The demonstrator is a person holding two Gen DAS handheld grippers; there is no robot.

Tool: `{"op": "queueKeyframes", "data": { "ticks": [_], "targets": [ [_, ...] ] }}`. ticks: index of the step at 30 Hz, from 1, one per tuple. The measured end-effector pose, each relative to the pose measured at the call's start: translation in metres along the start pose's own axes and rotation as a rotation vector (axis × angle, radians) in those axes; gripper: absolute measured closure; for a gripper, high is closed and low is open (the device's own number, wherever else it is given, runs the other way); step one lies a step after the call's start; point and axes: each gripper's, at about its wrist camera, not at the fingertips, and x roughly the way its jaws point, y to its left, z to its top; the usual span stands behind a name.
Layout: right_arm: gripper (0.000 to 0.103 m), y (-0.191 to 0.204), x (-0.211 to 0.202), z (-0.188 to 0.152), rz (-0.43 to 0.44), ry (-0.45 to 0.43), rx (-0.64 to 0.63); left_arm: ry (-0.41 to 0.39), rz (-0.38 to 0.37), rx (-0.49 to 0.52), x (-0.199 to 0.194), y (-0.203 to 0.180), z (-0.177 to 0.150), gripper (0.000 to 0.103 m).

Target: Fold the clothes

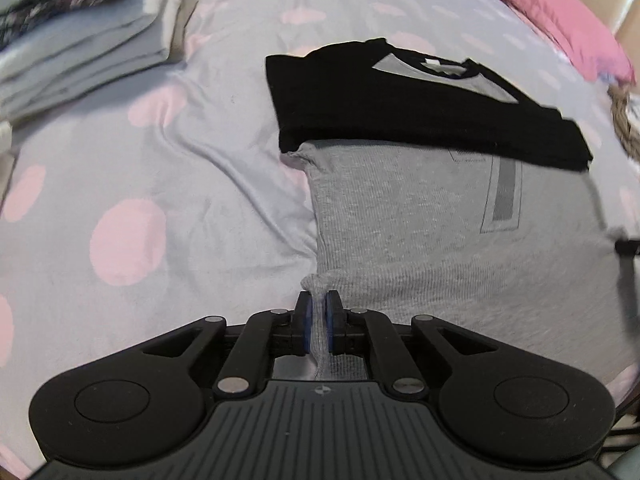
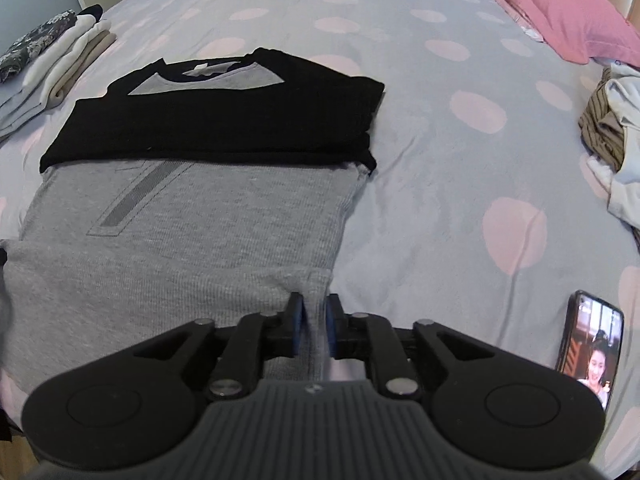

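Left wrist view: left tool (image 1: 319,308) clamping a bunched corner of the grey shirt (image 1: 420,232) between blue pads (image 1: 307,322), fabric pinched into a narrow ridge running down between the fingers. Shirt lying flat on the bed (image 1: 160,152), spreading away to the right, black sleeves (image 1: 400,116) folded across its upper part, grey collar area showing beyond them. Dark stripe (image 1: 506,192) printed on the chest, partly tucked under the black fold. Lilac bedsheet with pink dots wrinkling beside the shirt's left edge. Stack of folded clothes (image 1: 80,52) sitting well apart at far left, a dark patterned piece on top. Pink pillow (image 1: 560,12) lying at far right.

Right wrist view: right tool (image 2: 314,312) gripping the other near corner of the grey shirt (image 2: 180,260), cloth squeezed between its blue pads (image 2: 297,326) at the shirt's right edge. Shirt stretching away to the left, black sleeves (image 2: 224,120) lying across the far half. Phone (image 2: 592,344) resting on the bed (image 2: 440,140) near right, screen lit. Heap of unfolded laundry (image 2: 612,132) sitting at the right edge, well apart from the shirt. Folded clothes (image 2: 52,64) stacked at far left, pink pillow (image 2: 560,8) at top right.
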Motion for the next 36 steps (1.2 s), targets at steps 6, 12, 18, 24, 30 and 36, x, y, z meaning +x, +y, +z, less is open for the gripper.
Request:
{"op": "queueKeyframes", "data": {
  "ticks": [6,12,18,24,30,36],
  "targets": [
    [0.038,-0.001,-0.018,-0.001,-0.04,-0.106,0.003,-0.112,-0.01,0.033,-0.027,-0.008,-0.004,0.071],
    [0.016,0.011,-0.032,-0.014,0.032,-0.182,-0.044,-0.279,0.051,0.16,-0.055,-0.035,-0.015,0.052],
    [0.013,0.01,-0.032,-0.02,0.138,-0.178,-0.021,-0.346,0.008,0.333,-0.061,-0.071,-0.031,0.046],
    [0.013,0.013,-0.026,-0.024,0.254,-0.074,-0.028,-0.338,-0.021,0.439,-0.054,-0.095,-0.047,0.046],
    [0.013,0.026,-0.03,-0.036,0.258,-0.084,-0.095,-0.308,-0.04,0.461,-0.049,-0.102,-0.059,0.045],
    [0.013,0.04,-0.034,-0.043,0.277,-0.084,-0.18,-0.277,-0.08,0.41,-0.049,-0.097,-0.059,0.045]
  ]
}}
